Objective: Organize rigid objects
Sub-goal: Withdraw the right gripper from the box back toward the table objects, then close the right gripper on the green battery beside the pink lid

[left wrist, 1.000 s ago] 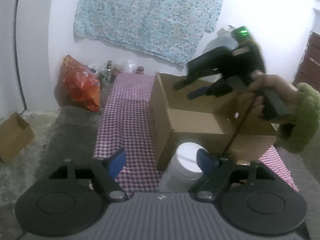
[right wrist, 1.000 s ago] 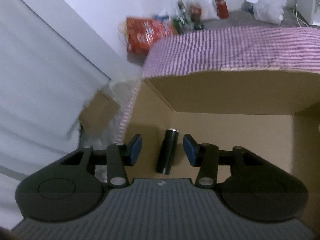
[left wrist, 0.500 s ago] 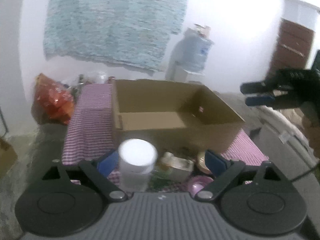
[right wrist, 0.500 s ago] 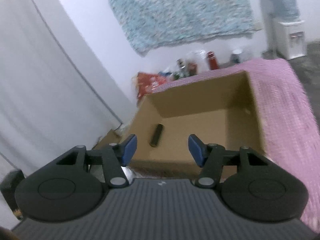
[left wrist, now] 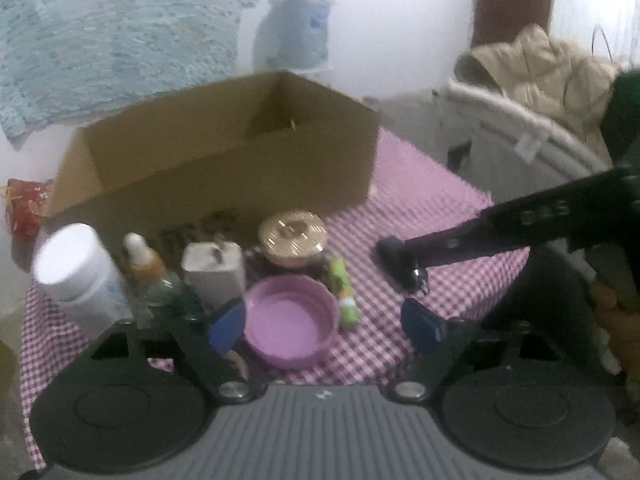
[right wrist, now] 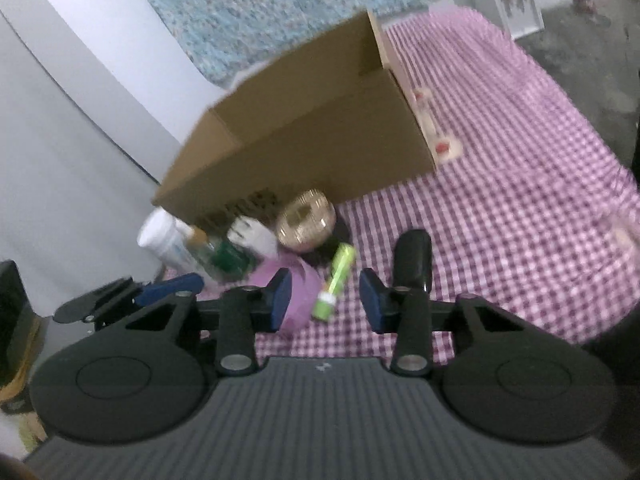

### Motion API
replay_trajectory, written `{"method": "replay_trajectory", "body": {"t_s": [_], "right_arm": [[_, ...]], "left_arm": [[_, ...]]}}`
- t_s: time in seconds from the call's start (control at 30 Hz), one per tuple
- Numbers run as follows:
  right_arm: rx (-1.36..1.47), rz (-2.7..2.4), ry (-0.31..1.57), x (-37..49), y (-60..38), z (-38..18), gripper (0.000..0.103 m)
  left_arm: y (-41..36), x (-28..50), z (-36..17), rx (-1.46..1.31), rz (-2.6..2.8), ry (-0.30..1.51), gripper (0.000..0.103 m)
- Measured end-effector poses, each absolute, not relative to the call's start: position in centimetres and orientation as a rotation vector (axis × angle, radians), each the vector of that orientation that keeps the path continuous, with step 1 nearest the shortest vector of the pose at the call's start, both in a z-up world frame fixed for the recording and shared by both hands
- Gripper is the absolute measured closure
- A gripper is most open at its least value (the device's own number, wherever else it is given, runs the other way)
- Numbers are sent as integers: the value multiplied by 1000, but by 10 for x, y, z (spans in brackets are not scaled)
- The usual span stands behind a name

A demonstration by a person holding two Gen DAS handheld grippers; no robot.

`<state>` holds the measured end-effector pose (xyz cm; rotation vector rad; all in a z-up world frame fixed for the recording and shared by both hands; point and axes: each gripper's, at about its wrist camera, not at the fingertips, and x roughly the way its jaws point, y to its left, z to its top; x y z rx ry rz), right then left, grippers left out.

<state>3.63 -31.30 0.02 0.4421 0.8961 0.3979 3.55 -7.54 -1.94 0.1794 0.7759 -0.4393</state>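
An open cardboard box (left wrist: 224, 168) stands on the pink checked cloth (left wrist: 420, 208). In front of it stand a white bottle (left wrist: 76, 268), a dropper bottle (left wrist: 144, 260), a white block (left wrist: 214, 268) and a gold-lidded jar (left wrist: 292, 236). A purple lid (left wrist: 290, 322) lies between my left gripper's (left wrist: 325, 325) closing jaws, and the pads do not press on it. My right gripper (right wrist: 326, 300) is closing above a green tube (right wrist: 338, 276) without touching it. A black cylinder (right wrist: 412, 256) lies just past its right finger.
A small wooden item (right wrist: 430, 120) lies against the box's right wall. To the right of the table a chair holds a beige coat (left wrist: 540, 72). A water dispenser (left wrist: 300, 32) stands behind the box and a red bag (left wrist: 24, 208) lies at the far left.
My right gripper came out of the box and swung down to the front items, with its jaws narrower. My left gripper swung right from the white bottle to the purple lid.
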Motion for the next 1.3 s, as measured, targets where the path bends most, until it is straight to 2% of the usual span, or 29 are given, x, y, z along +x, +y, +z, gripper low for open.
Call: {"method": "replay_trajectory", "body": {"t_s": [0.13,0.27,0.47,0.77,1.3], "right_arm": [[448,420,943,59,-295,-16,76],[414,401,979,68,-289,-21,77],[395,331,989,77,-305,-27,77],[437,410,999,97,-284,-23,75],[309,352,1041,117,-248,-24,77]], "left_arm": [[-85,38,-31,205,-443,809,34],[-92,38,-36,224,-447,829,47],[-98,42,-39,240,-468,854,59],[-99,48,-47,242,-468,876,70],[-86,50,-53,187,-491,873,72]]}}
